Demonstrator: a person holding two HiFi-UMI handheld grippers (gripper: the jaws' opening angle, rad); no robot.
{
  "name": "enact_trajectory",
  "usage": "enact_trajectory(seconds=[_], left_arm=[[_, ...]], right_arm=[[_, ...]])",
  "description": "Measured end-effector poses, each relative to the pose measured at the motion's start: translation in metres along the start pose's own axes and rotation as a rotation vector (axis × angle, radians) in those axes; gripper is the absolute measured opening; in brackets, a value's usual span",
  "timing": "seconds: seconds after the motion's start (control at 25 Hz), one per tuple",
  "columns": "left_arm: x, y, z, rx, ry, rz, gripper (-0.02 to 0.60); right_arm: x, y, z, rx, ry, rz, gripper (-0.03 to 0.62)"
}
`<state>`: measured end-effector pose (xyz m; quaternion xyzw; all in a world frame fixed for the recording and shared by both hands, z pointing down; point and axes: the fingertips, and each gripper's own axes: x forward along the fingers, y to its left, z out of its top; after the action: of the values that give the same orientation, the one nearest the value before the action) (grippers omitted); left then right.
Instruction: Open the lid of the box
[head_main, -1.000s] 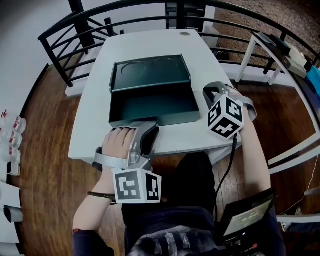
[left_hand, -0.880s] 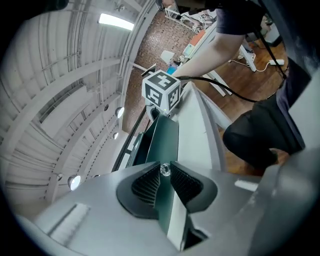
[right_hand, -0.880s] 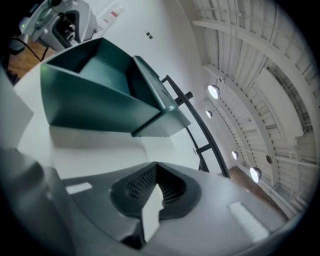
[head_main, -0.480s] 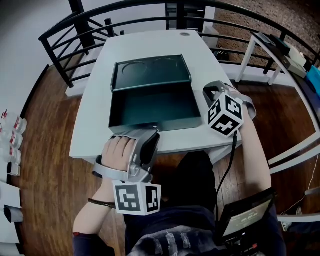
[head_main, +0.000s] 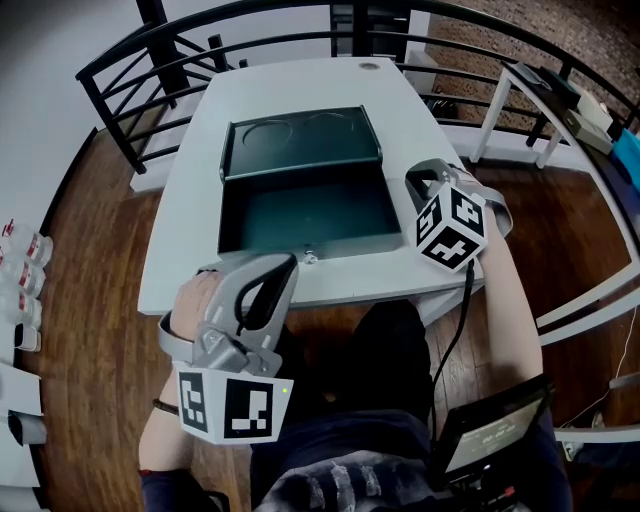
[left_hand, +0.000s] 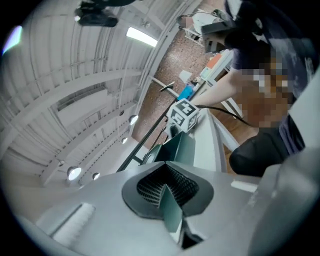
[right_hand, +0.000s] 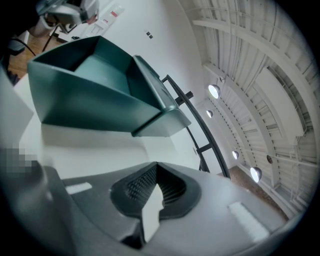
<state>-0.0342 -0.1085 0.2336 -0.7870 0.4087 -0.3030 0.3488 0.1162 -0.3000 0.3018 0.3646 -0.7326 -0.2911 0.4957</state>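
The dark green box (head_main: 300, 215) stands on the white table (head_main: 300, 80) with its lid (head_main: 300, 145) swung back and lying flat on the far side. A small latch (head_main: 311, 257) shows on the front wall. My left gripper (head_main: 285, 264) is shut and empty, just short of the box's front wall at the table's near edge. My right gripper (head_main: 420, 182) is shut and empty too, resting beside the box's right wall. The right gripper view has the open box (right_hand: 90, 95) and lid (right_hand: 157, 90) ahead of the right gripper (right_hand: 152, 192). The left gripper (left_hand: 167, 192) points up past the box (left_hand: 182, 147).
A black curved railing (head_main: 130, 60) rings the far and left sides of the table. A white side desk (head_main: 560, 100) stands to the right. A screen (head_main: 490, 435) sits by the person's right side. Several bottles (head_main: 20, 270) stand on the floor at far left.
My left gripper has drawn back from the box's front wall toward the person and to the left, tilting upward. The right gripper and the box have not moved.
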Motion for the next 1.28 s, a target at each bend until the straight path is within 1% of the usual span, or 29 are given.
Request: enact_trajectory(seconds=[0.08, 0.12, 0.2, 0.24, 0.28, 0.36, 0.48, 0.56, 0.64, 0.76, 0.88, 1.16, 1.28], left_arm=[[-0.004, 0.032, -0.017, -0.065, -0.004, 0.037, 0.017], [-0.006, 0.047, -0.029, -0.127, 0.0, 0.059, 0.017], [-0.009, 0.071, -0.059, -0.302, 0.043, 0.082, 0.017], [-0.011, 0.08, -0.074, -0.37, 0.076, 0.076, 0.017], [-0.011, 0.088, -0.088, -0.405, 0.108, 0.06, 0.017], [-0.008, 0.102, -0.111, -0.45, 0.146, 0.023, 0.017], [0.004, 0.112, -0.137, -0.577, 0.162, -0.012, 0.017], [0.011, 0.112, -0.151, -0.647, 0.171, -0.025, 0.017], [0.016, 0.111, -0.163, -0.697, 0.181, -0.022, 0.017], [0.022, 0.114, -0.174, -0.742, 0.183, -0.006, 0.017], [0.031, 0.118, -0.181, -0.79, 0.167, -0.002, 0.017], [0.039, 0.121, -0.194, -0.948, 0.125, -0.017, 0.017], [0.035, 0.121, -0.198, -0.99, 0.118, -0.003, 0.017]], right_arm=[[0.0, 0.0, 0.0, 0.0, -0.001, -0.003, 0.003], [0.0, 0.0, -0.001, -0.001, -0.001, -0.003, 0.003], [0.0, 0.0, -0.002, 0.0, 0.0, -0.001, 0.003], [0.0, 0.0, -0.002, 0.0, 0.0, 0.0, 0.003], [0.0, 0.001, -0.002, 0.0, 0.0, 0.0, 0.003], [0.001, 0.0, -0.001, -0.002, 0.0, 0.001, 0.003], [0.0, -0.001, -0.001, -0.002, 0.003, 0.004, 0.003], [0.0, 0.0, -0.001, -0.001, 0.004, 0.006, 0.003], [0.0, 0.003, 0.0, -0.001, 0.001, 0.009, 0.003], [0.0, 0.003, 0.001, -0.003, -0.003, 0.012, 0.003], [-0.002, -0.004, -0.001, -0.005, 0.003, -0.001, 0.003], [-0.004, -0.001, -0.003, 0.007, 0.011, -0.003, 0.003], [-0.001, 0.0, 0.0, 0.001, 0.003, 0.004, 0.003]])
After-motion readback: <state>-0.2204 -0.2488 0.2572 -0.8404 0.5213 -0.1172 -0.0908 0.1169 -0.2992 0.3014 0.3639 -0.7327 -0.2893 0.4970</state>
